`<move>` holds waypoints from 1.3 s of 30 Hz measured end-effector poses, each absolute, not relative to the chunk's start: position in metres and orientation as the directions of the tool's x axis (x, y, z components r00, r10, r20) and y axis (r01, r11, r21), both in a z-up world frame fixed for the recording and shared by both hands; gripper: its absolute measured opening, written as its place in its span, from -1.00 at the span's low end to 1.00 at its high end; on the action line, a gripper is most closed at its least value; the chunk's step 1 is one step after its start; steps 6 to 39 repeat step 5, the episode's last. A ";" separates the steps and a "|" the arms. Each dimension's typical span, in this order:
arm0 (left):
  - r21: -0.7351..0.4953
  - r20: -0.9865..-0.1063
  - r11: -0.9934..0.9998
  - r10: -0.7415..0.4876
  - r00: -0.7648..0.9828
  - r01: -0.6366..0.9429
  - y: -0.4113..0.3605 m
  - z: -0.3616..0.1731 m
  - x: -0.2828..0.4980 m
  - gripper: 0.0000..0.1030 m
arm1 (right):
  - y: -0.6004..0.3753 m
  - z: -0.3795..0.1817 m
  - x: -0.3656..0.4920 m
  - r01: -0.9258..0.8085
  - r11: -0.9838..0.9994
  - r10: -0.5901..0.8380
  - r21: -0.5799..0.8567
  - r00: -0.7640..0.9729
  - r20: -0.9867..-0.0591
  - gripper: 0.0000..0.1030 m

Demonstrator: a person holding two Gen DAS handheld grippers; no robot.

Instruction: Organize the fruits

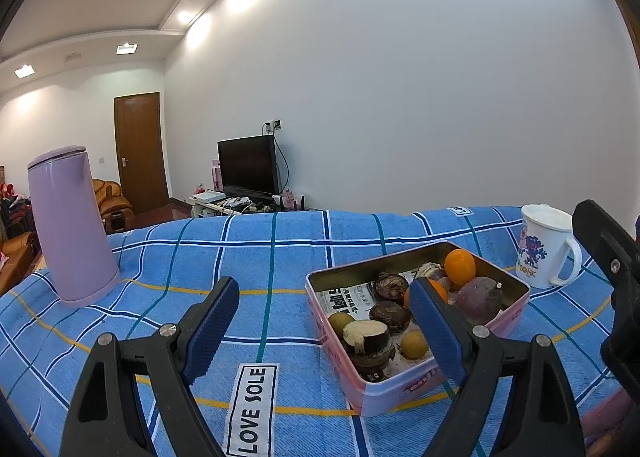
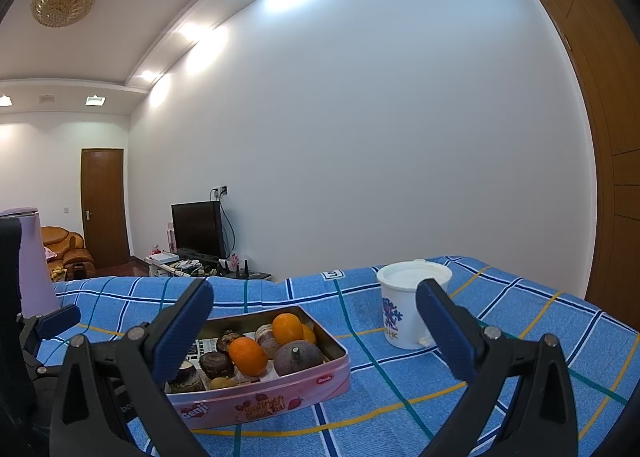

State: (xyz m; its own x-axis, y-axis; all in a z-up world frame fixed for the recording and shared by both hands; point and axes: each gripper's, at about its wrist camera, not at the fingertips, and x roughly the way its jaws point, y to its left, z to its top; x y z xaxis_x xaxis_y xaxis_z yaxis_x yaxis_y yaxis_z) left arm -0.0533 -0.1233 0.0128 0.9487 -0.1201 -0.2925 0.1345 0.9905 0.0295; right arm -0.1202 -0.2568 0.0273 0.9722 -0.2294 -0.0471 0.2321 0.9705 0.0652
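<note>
The fruit sat in a pink tin (image 2: 256, 403) on the blue checked cloth (image 1: 280, 249), oranges (image 2: 248, 355) at its middle. Our left tongs (image 1: 324, 333) and right tongs (image 2: 316, 331) hung apart, empty. We judged it best to approach one orange from six o'clock, clear of the mug (image 2: 404, 311) at two o'clock
</note>
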 end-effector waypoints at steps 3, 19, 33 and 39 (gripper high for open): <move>0.032 -0.291 0.990 -0.120 0.949 0.135 -0.124 0.013 -0.054 0.71 | -0.257 0.027 -0.120 0.231 0.971 -0.229 0.065 0.972 -0.047 1.00; 0.033 -0.293 0.990 -0.119 0.949 0.135 -0.124 0.013 -0.054 0.71 | -0.257 0.027 -0.121 0.232 0.971 -0.229 0.066 0.972 -0.048 1.00; 0.033 -0.293 0.990 -0.119 0.949 0.135 -0.124 0.013 -0.054 0.71 | -0.257 0.027 -0.121 0.232 0.971 -0.229 0.066 0.972 -0.048 1.00; 0.033 -0.293 0.990 -0.119 0.949 0.135 -0.124 0.013 -0.054 0.71 | -0.257 0.027 -0.121 0.232 0.971 -0.229 0.066 0.972 -0.048 1.00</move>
